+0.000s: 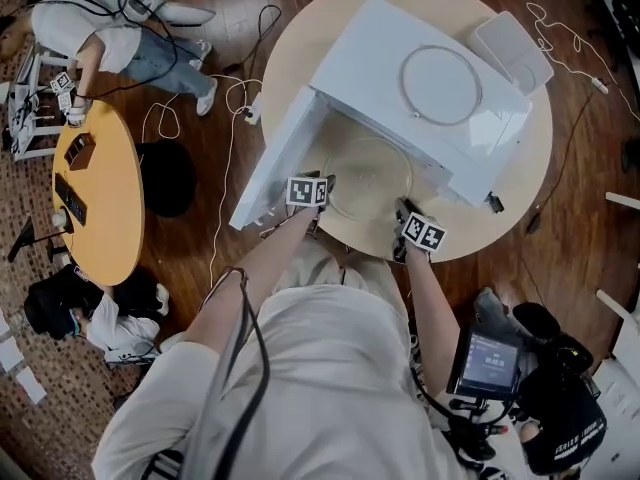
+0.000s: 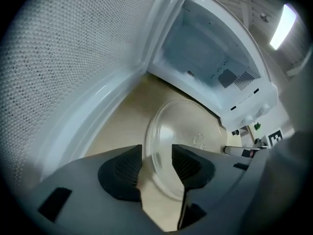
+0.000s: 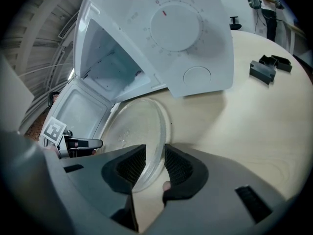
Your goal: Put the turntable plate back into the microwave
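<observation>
My right gripper (image 3: pixel 155 163) has its jaws pinched on the rim of the glass turntable plate (image 3: pixel 132 129). My left gripper (image 2: pixel 157 166) has its jaws apart astride the opposite rim. The plate sits on the bench (image 3: pixel 254 131) before the open microwave (image 1: pixel 420 78).

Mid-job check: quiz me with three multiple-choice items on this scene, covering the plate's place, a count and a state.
1. Where is the turntable plate?
A. On the table, in front of the microwave
B. Inside the cavity
C. On the floor

2. How many grippers have its rim between their jaws?
A. None
B. One
C. Two

3. The microwave's door is:
A. Shut
B. Open
C. Missing

Answers:
1. A: the head view shows the plate outside the cavity.
2. C: the left gripper and the right gripper each straddle the rim.
3. B: the door swings out and the empty cavity shows.
</observation>
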Motion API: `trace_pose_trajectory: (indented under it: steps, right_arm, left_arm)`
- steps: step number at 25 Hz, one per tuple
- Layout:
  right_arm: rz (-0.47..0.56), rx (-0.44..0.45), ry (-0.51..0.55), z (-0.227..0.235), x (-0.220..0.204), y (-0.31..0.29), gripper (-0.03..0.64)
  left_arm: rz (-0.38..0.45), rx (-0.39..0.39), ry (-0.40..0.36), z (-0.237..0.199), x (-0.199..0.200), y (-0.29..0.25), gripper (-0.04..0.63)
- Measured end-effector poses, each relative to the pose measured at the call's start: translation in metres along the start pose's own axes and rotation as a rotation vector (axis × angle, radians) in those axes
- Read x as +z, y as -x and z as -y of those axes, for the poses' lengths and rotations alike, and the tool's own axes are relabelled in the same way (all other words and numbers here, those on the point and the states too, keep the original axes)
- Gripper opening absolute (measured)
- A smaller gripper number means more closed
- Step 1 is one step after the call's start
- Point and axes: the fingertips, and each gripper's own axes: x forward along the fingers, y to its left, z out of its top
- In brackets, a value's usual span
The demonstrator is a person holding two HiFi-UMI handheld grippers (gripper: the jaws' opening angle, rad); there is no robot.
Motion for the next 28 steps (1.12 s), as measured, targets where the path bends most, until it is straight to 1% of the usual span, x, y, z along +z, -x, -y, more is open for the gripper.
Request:
trace_pose_trajectory:
  steps: [2,7,11,14,16,20,23,25,28]
  right_arm:
    - [0.005,-0.001,-0.010,0.002,0.000,-0.002,0.123]
    - [0.020,0.004,-0.039,0.007,0.001,0.000,0.123]
    - [0.026,0.001,-0.067,0.009,0.002,0.000,0.118]
    - [0.031,-0.007,-0.089,0.011,0.002,-0.001,0.089]
    - [0.036,-0.004,-0.110,0.011,0.001,-0.001,0.084]
    - [0.060,0.021,-0.187,0.011,0.002,-0.003,0.071]
    - [0.077,0.041,-0.252,0.012,0.002,-0.003,0.048]
    - [0.093,0.048,-0.301,0.012,0.004,-0.003,0.043]
    - [0.113,0.057,-0.342,0.014,0.007,-0.003,0.040]
  left_arm:
    - [0.001,-0.004,0.010,0.000,0.002,-0.004,0.186]
    - [0.000,-0.003,0.087,0.003,-0.006,-0.008,0.184]
    - [0.003,0.006,0.081,0.000,-0.007,-0.009,0.166]
    - [0.011,0.008,0.078,-0.002,-0.007,-0.008,0.152]
    - [0.021,0.007,0.082,-0.003,-0.007,-0.008,0.150]
    - [0.025,0.000,0.086,-0.004,-0.005,-0.009,0.148]
    - [0.025,-0.032,0.117,-0.002,-0.005,-0.008,0.145]
    - [0.019,-0.067,0.142,0.002,-0.007,-0.008,0.099]
    - [0.017,-0.078,0.174,0.003,-0.010,-0.009,0.097]
